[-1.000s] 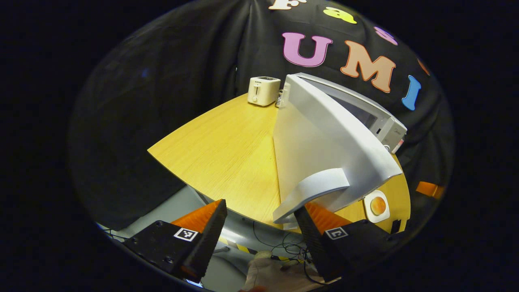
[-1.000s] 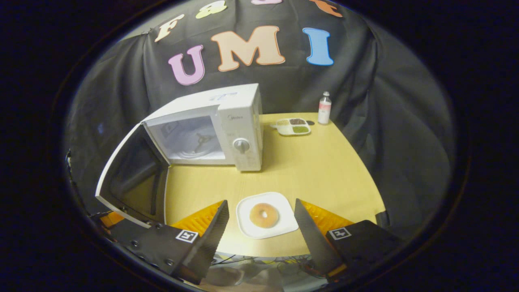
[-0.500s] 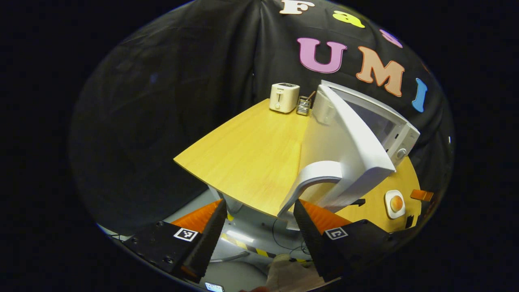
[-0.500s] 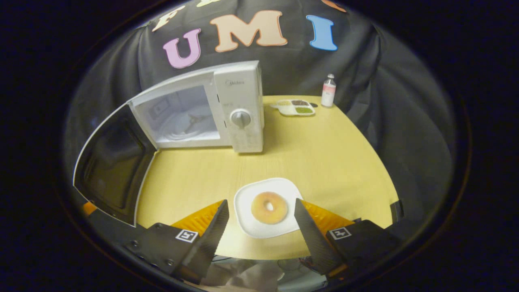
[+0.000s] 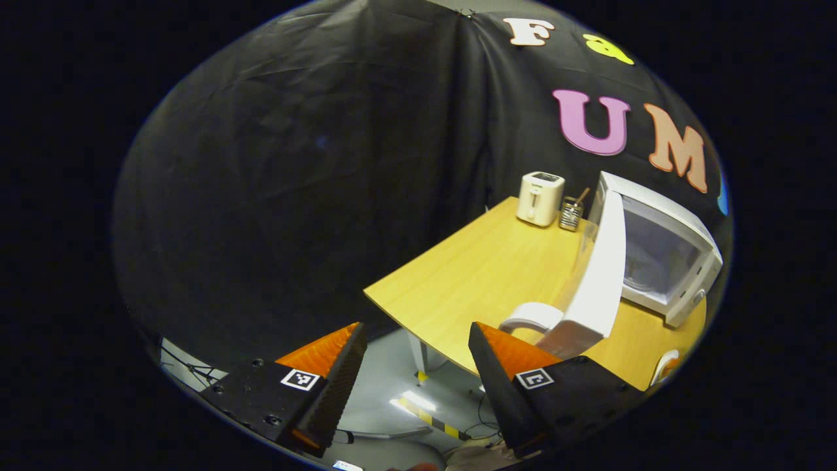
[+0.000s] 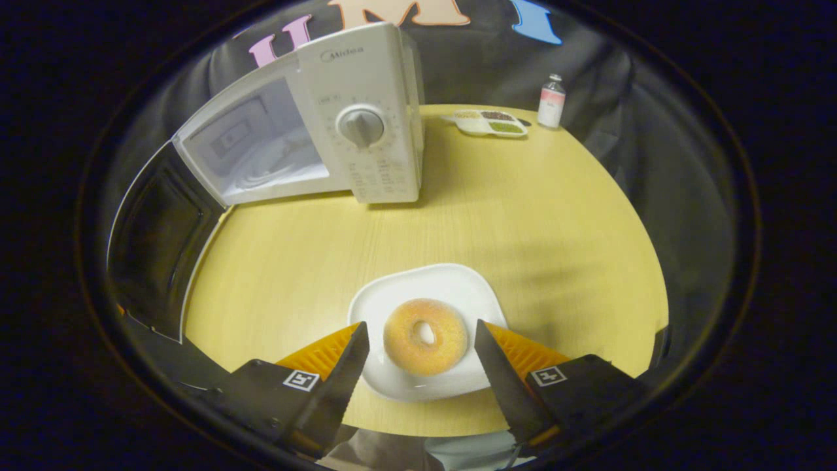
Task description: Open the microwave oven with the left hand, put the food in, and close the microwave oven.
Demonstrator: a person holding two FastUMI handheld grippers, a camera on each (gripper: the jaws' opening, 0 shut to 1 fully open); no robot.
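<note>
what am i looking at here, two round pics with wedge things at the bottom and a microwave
A person holds a two-finger gripper in each hand, and a fisheye camera rides on each one. The wedges at the bottom of each picture are that gripper's own fingers.

In the left gripper view, the left gripper is open and holds nothing. It sits off the table's edge, beside the handle of the open microwave door. A toaster stands at the back.

In the right gripper view, the right gripper is open over a white plate with a doughnut on it, fingers either side, not gripping. Behind stand the microwave, a divided tray and a small bottle on the wooden table.
</note>
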